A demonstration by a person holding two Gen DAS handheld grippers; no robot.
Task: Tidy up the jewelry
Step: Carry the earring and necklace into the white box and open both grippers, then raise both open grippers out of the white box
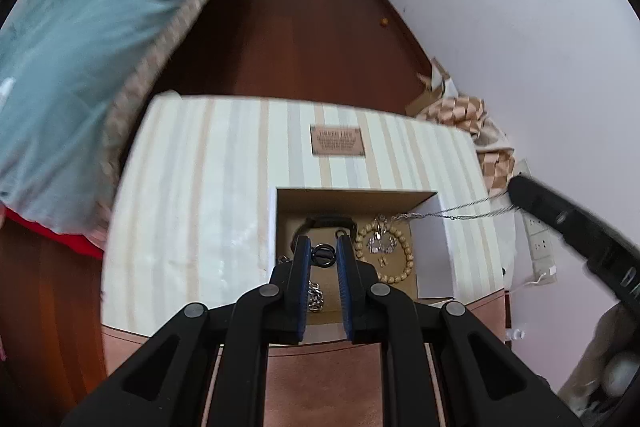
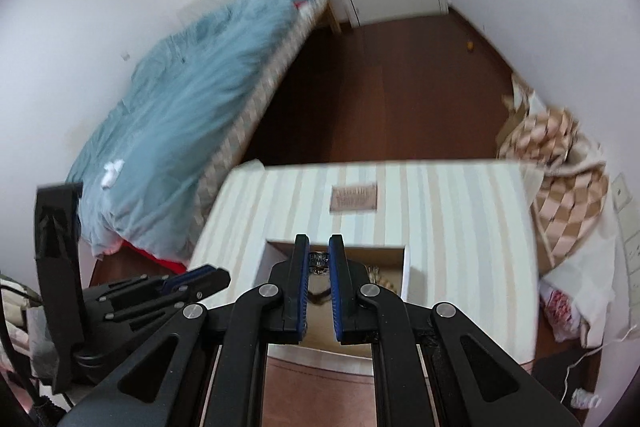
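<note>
An open cardboard jewelry box (image 1: 426,251) sits on a striped cloth-covered table (image 1: 192,195). Inside lie a wooden bead bracelet (image 1: 406,267), a crystal pendant (image 1: 380,241), a dark ring (image 1: 323,255), a black band (image 1: 328,222) and a silver chain (image 1: 316,297). My left gripper (image 1: 323,247) hovers over the box, jaws slightly apart, holding nothing. My right gripper (image 2: 319,247) is shut on a silver necklace chain (image 1: 460,211) that stretches from the right gripper (image 1: 520,193) down to the box. The box also shows in the right wrist view (image 2: 406,267).
A bed with a blue blanket (image 2: 192,107) lies to the left. A checkered cloth pile (image 2: 560,163) sits at the right by the wall. A brown label (image 1: 338,141) is on the tablecloth. Dark wooden floor (image 1: 300,39) lies beyond the table. The left gripper shows at the left (image 2: 192,281).
</note>
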